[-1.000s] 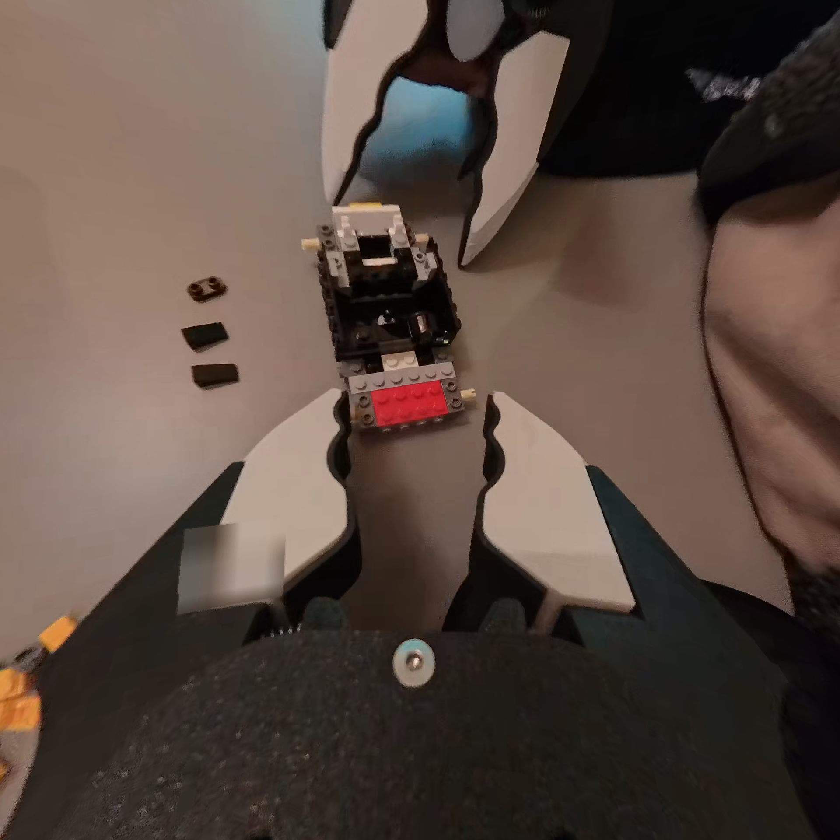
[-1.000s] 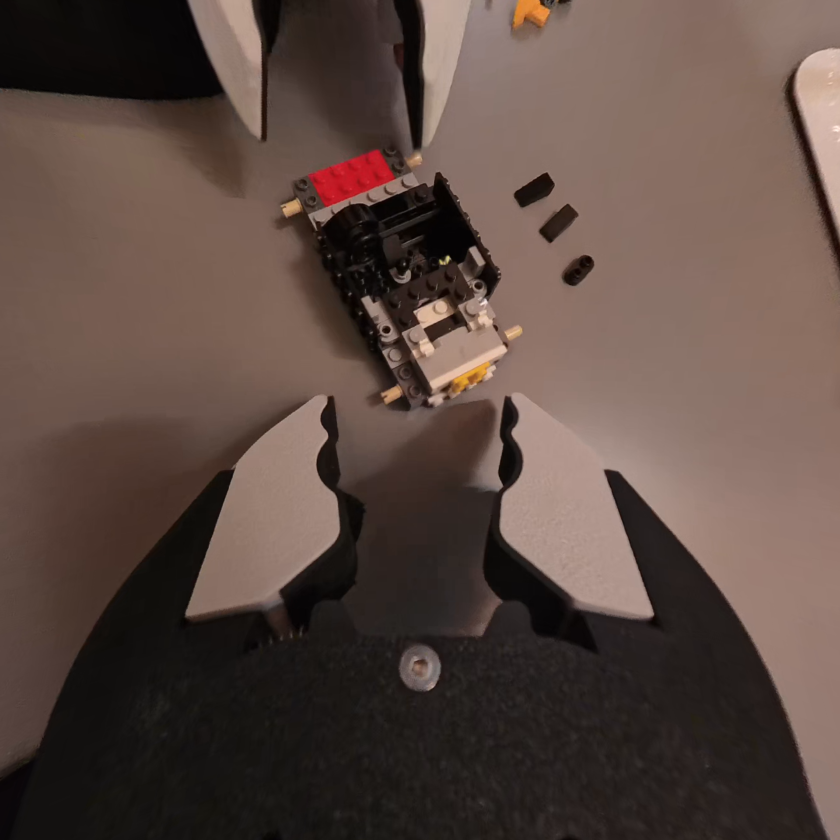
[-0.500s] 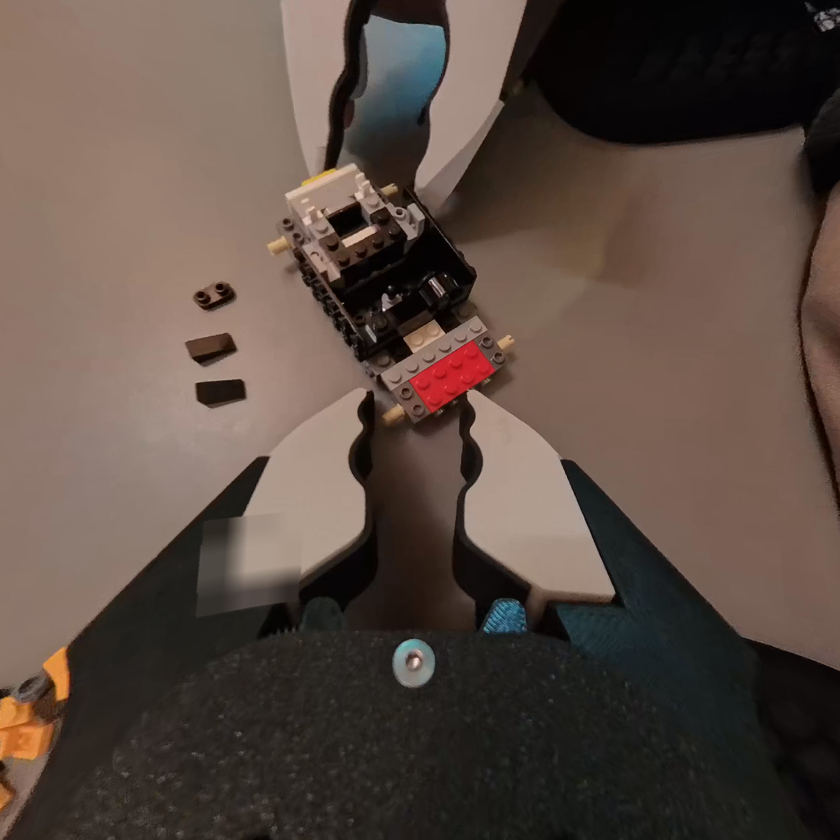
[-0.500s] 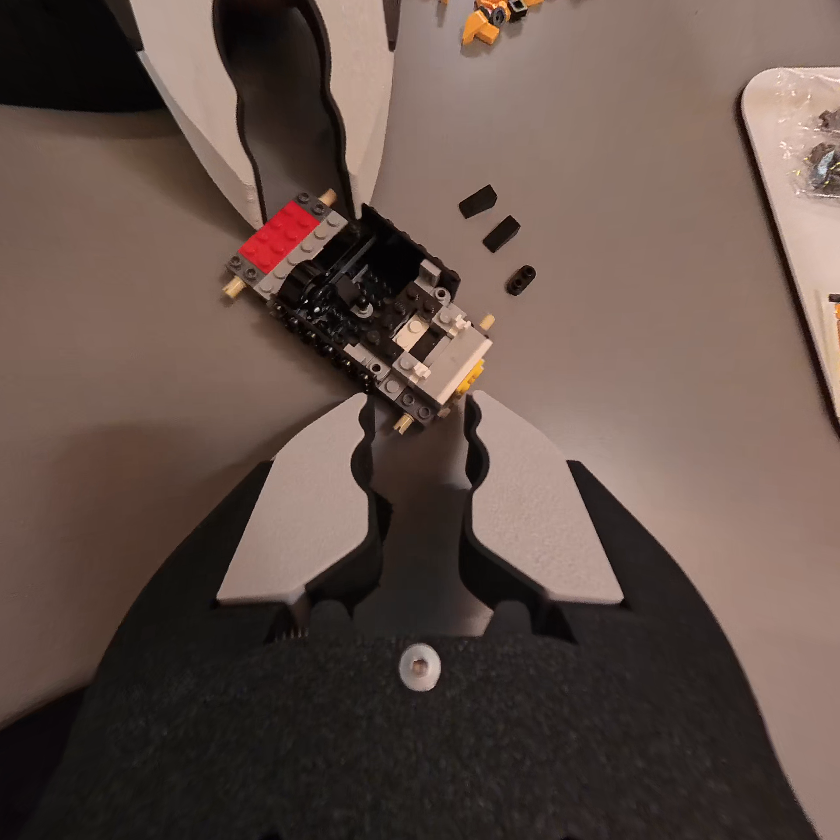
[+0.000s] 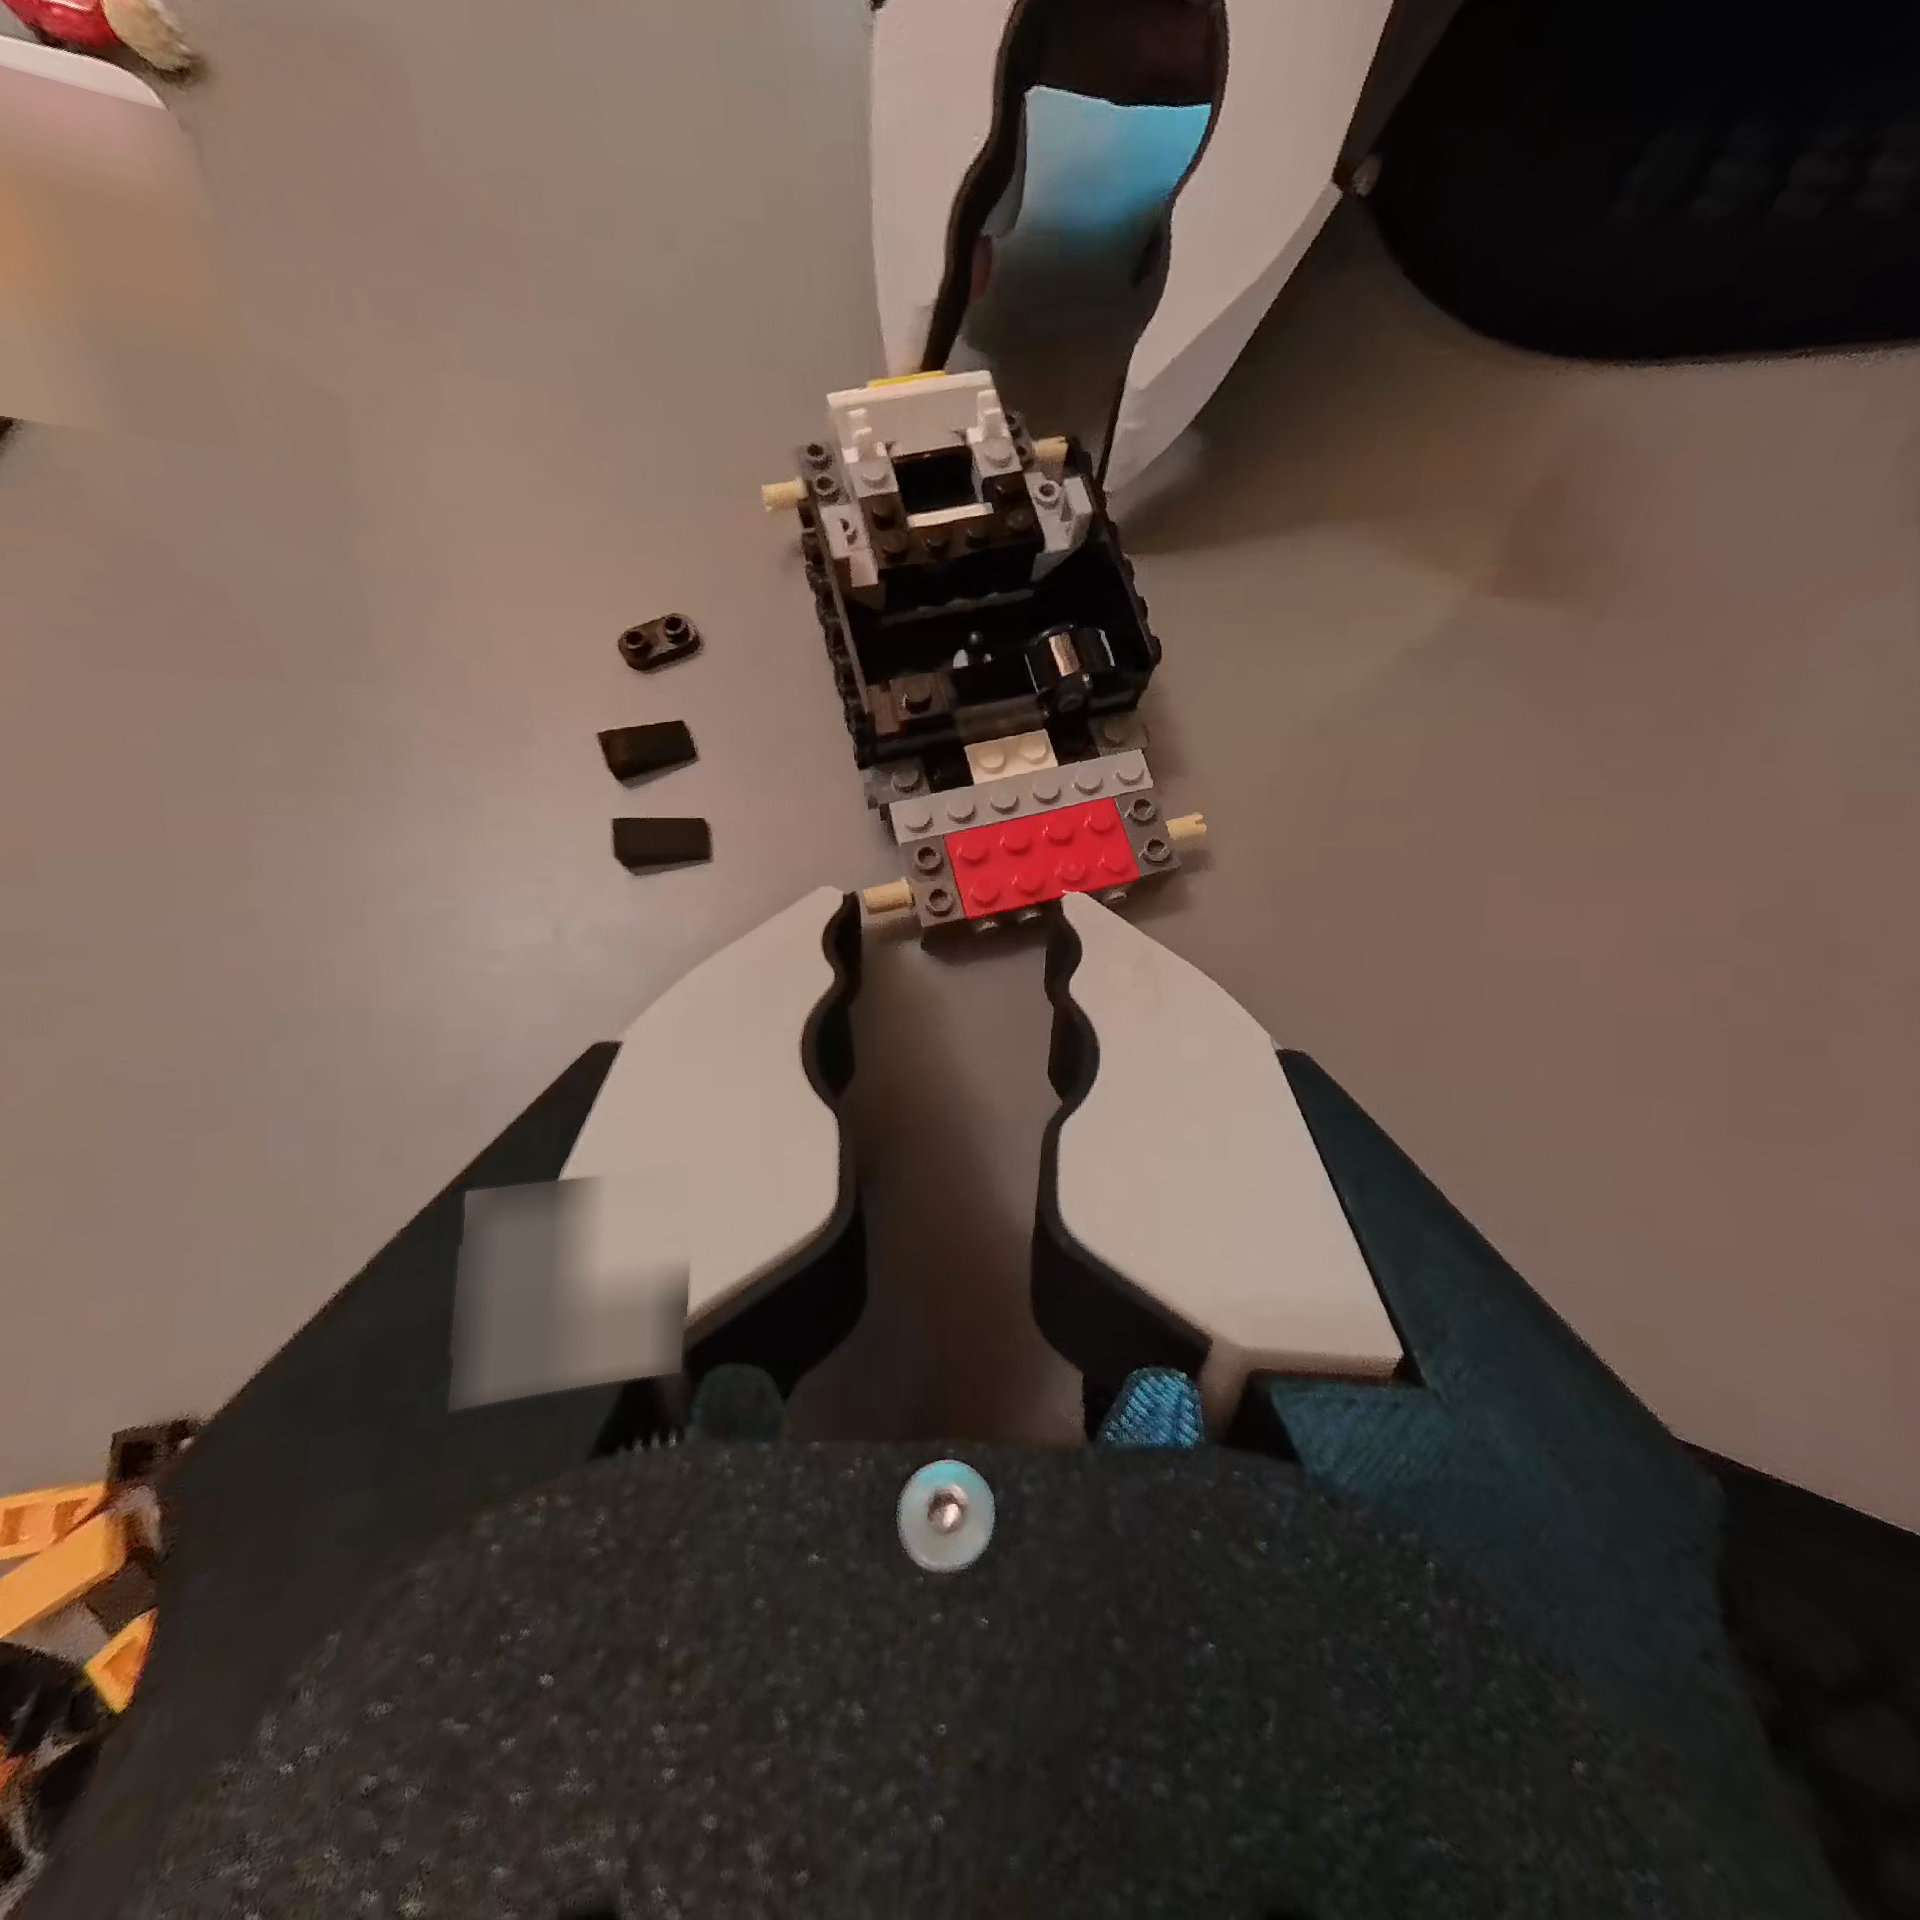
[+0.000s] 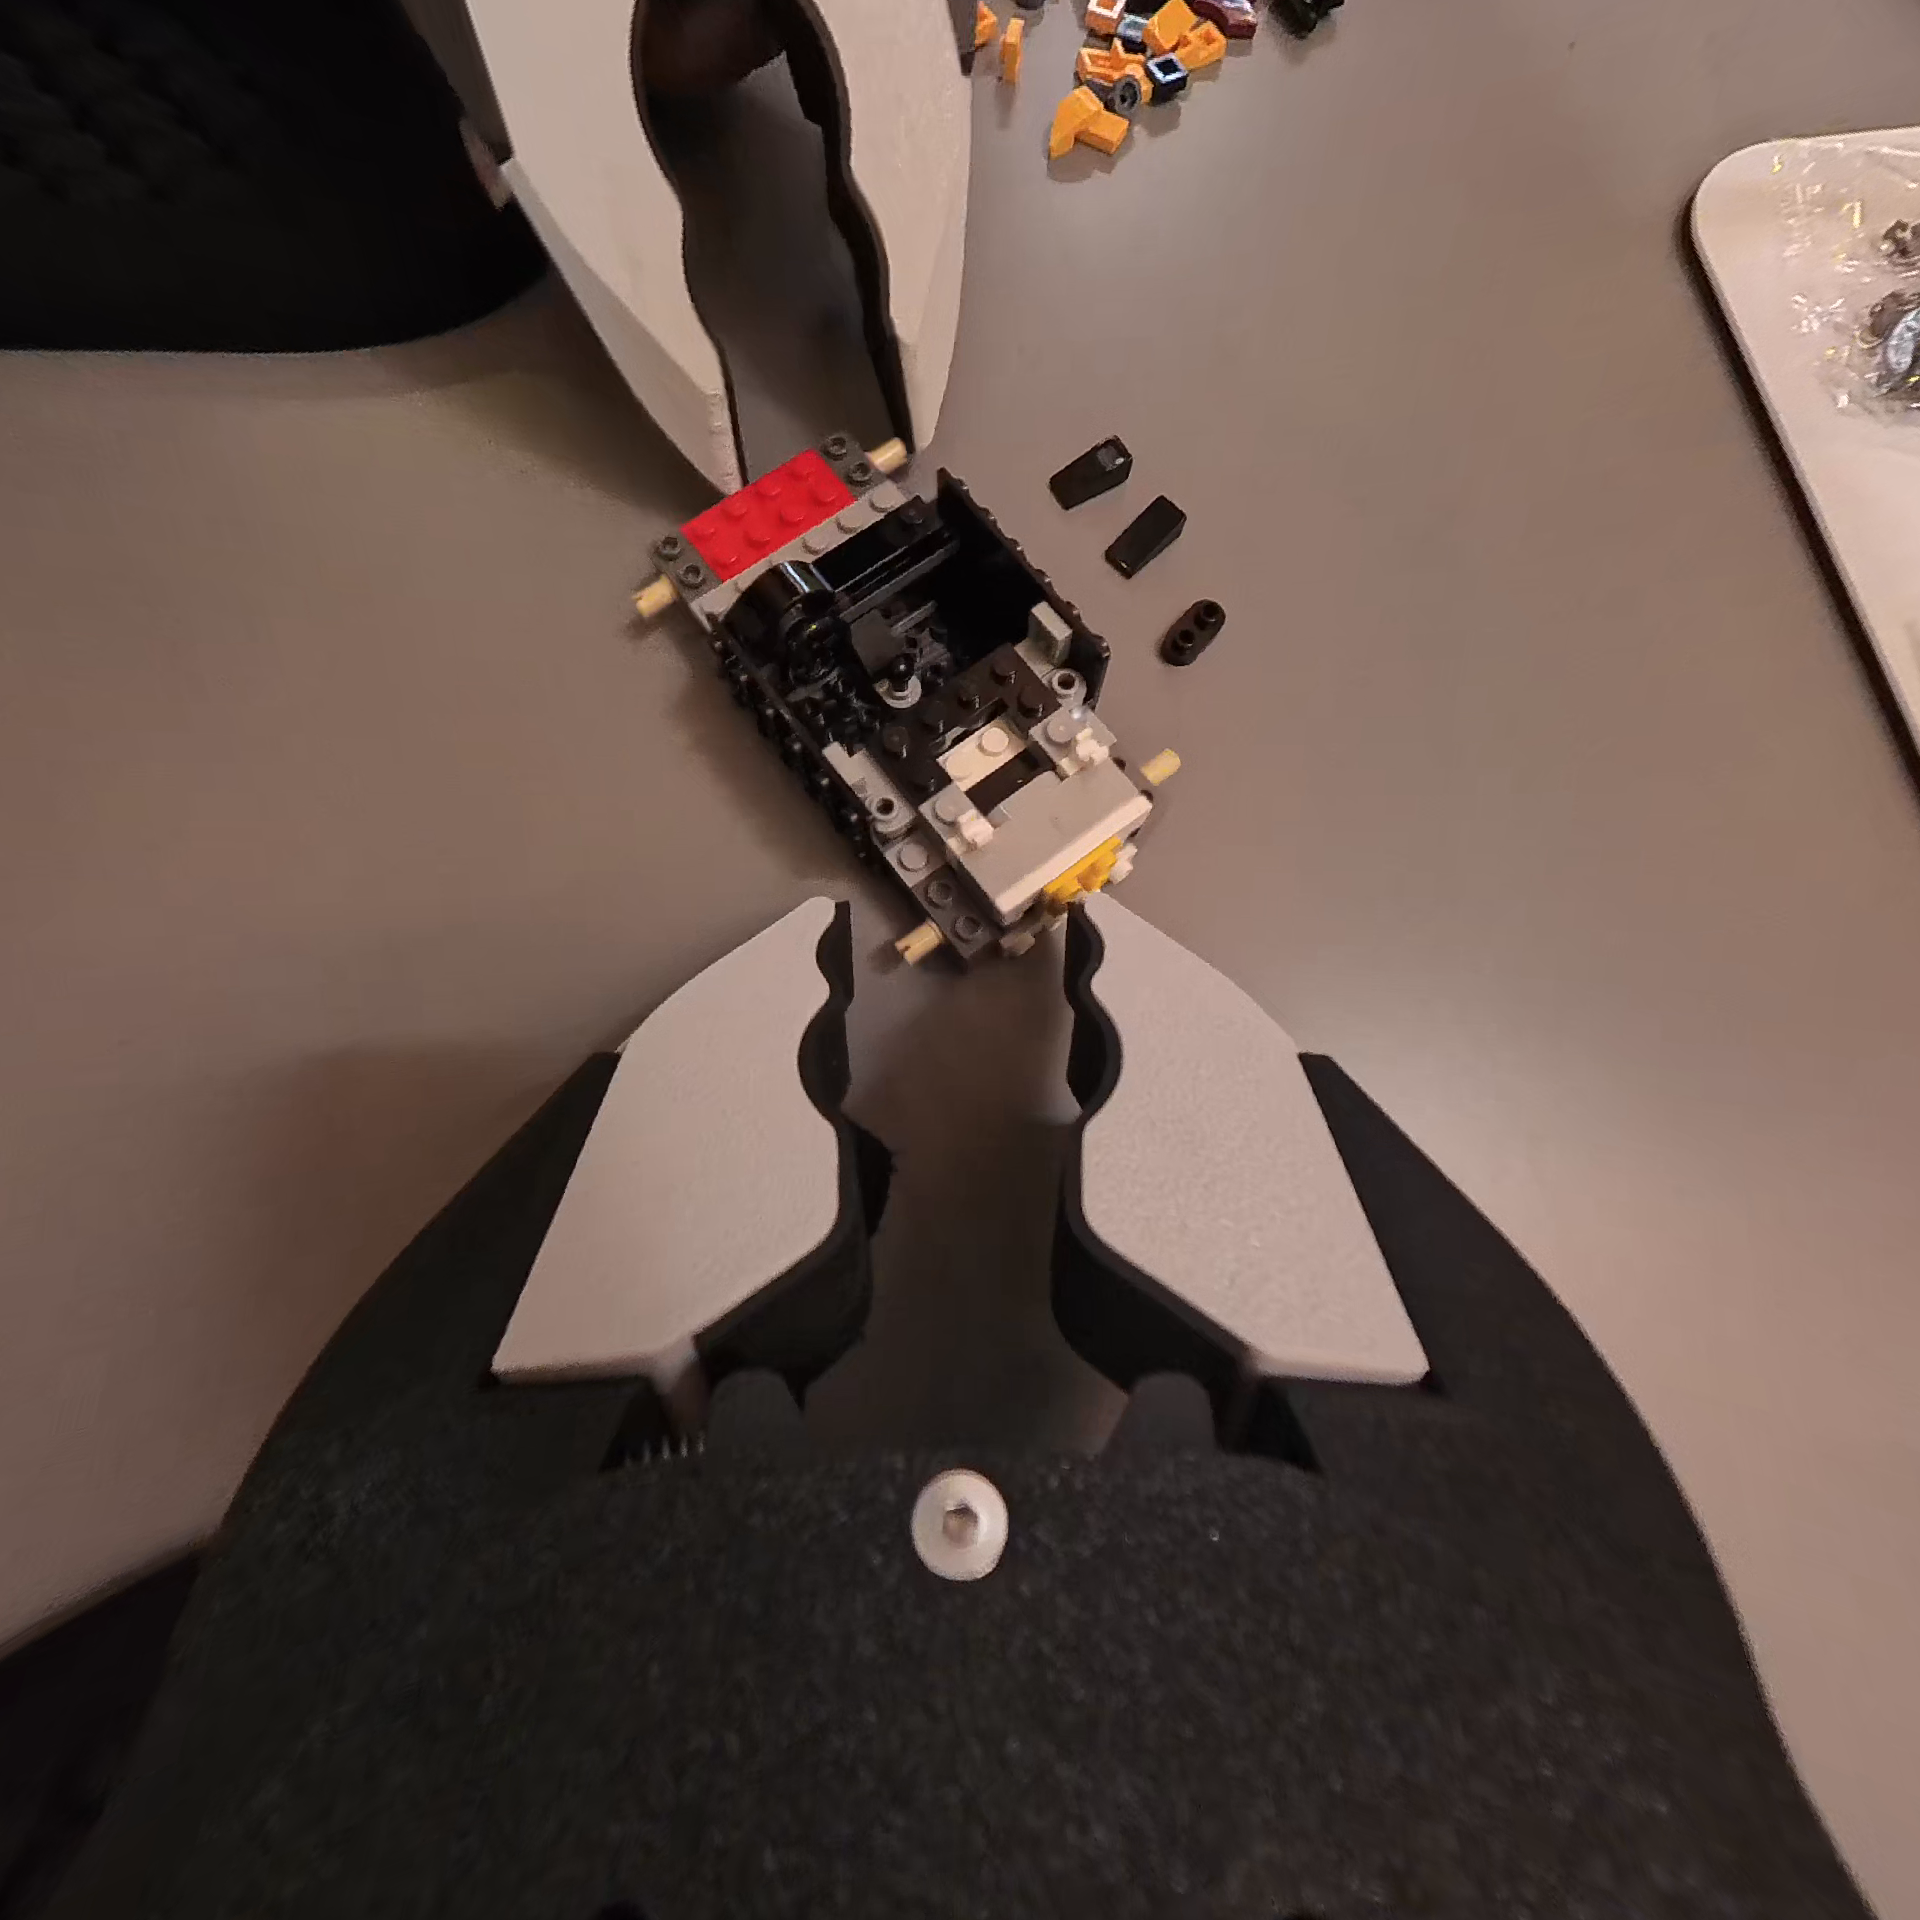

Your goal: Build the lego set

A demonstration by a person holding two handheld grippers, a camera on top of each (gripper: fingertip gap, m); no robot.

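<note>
While both claws flank it, the lego model point(image 5: 987, 665) sits flat on the smooth grey counter point(image 5: 416, 520), one claw at each end. Blocky studded plastic: red plate point(image 5: 1039, 857) on a grey frame at the left claw's end, glossy black open box in the middle, white/light-grey block with a yellow bit at the right claw's end. Four tan axle pins stick out, two per side.

Left claw point(image 5: 956, 914): jaws partly open, nothing gripped. White wavy-edged fingers point(image 5: 748, 1091); tips just short of the red end, the right tip about touching the plate's edge. Right claw point(image 6: 951, 914): also partly open, empty; one tip right at the yellow bit, contact unclear. Each claw also shows at the top of the other's view, cropped by the frame.

Three small black loose parts point(image 5: 655, 738) in a row beside the model, apart from it: one rounded two-stud plate, two smooth sloped pieces.

Pile of orange and dark loose bricks point(image 6: 1122, 62) at the top of the right view, cut off; count not readable. Same kind of pile shows blurred at the left view's lower-left corner. White tray point(image 6: 1766, 343) with crinkled clear plastic bags at the right edge, cropped; contents hard to make out. Model interior is black on black, detail mostly lost.
</note>
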